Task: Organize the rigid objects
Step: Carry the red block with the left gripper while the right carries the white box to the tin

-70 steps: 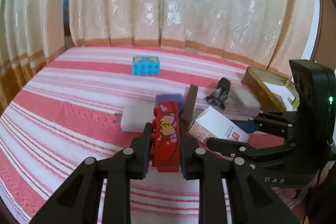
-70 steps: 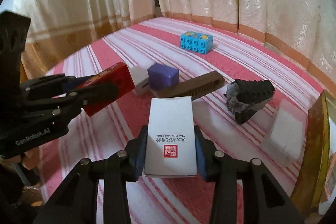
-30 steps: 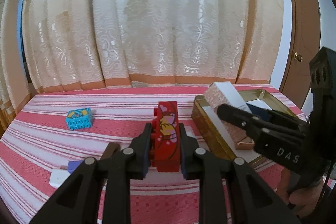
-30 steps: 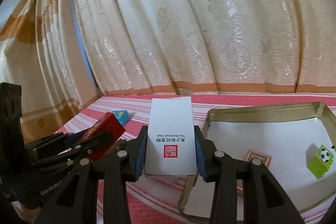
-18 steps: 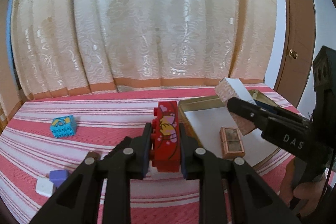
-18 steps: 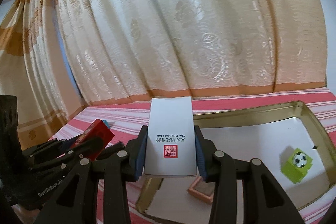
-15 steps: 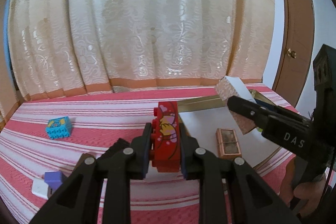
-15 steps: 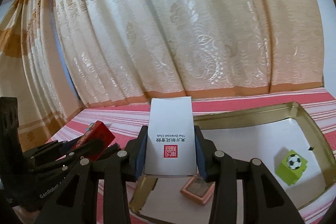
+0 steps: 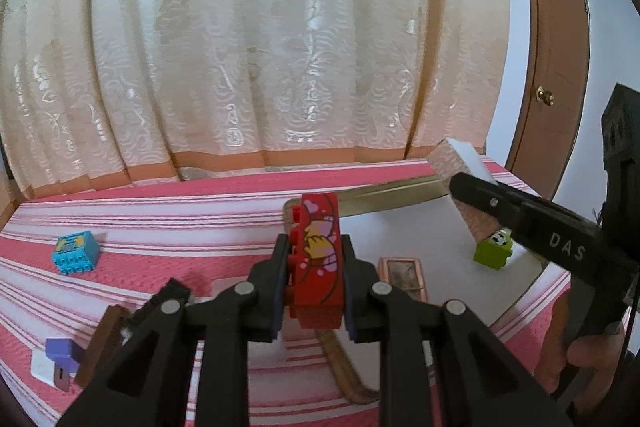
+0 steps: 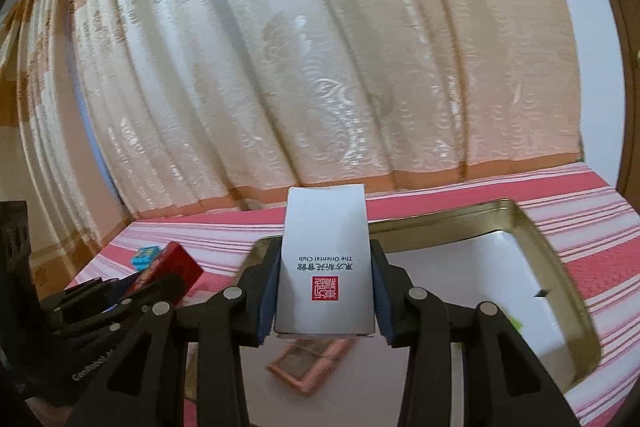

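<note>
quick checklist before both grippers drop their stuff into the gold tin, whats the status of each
1. Left gripper grip on the red brick: ok, pads clamp both sides.
2. Right gripper grip on the white box: ok, held upright between the pads.
3. Gold tin in reach ahead: ok, open, white floor showing.
4. Free floor space in the tin: ok, only the green cube and a pink framed tile inside.
5. Red brick over the tin: cannot tell, it hangs near the tin's near-left rim.
6. Grippers apart from each other: ok, visible gap.

Four toy blocks (image 9: 318, 259), one white box (image 10: 326, 263), one gold tin (image 10: 560, 307), two hand-held grippers (image 9: 314, 291).
</note>
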A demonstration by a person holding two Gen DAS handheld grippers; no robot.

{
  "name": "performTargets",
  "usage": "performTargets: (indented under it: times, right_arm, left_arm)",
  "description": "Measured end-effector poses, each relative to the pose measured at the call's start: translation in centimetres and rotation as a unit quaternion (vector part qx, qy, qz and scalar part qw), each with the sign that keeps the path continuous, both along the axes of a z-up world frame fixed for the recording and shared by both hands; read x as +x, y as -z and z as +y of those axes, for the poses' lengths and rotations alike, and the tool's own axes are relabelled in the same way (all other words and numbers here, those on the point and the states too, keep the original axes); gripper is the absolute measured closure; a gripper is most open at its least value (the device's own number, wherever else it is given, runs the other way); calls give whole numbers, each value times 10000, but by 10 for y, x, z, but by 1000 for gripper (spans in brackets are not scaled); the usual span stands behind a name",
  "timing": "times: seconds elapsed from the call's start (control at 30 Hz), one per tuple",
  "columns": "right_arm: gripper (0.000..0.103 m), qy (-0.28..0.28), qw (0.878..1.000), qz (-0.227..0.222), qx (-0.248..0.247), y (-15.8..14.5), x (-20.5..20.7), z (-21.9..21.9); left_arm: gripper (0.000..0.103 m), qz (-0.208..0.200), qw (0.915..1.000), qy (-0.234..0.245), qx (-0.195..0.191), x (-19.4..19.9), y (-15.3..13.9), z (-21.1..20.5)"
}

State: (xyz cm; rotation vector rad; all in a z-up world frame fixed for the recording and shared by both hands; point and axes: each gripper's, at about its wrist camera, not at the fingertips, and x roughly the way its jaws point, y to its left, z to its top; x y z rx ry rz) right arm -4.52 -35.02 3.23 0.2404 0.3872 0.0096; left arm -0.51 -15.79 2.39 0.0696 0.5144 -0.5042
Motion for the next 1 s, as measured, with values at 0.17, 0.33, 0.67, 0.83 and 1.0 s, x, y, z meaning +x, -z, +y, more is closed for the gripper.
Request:
performTargets:
  times: [0.17, 0.33, 0.67, 0.83, 1.0]
  right_arm:
    - [60, 365, 9993, -6, -5, -1, -6, -31]
    - [60, 737, 9973, 68, -31, 0, -10, -65]
    - [60, 1123, 9931, 322, -133, 10, -2, -95]
    - [60, 1122, 9925, 462, -139, 16, 8, -100]
    - [60, 1076, 9917, 690, -115, 25, 18, -98]
  left_arm:
    - [82, 18, 9999, 157, 48, 1, 3, -20]
    - [82, 48, 9995, 303, 93, 3, 6, -41]
    - [82, 152, 9975, 659, 198, 3, 10, -94]
    - [82, 273, 9964, 750, 276, 3, 18, -115]
    - [82, 492, 9955, 761, 282, 3, 23, -133]
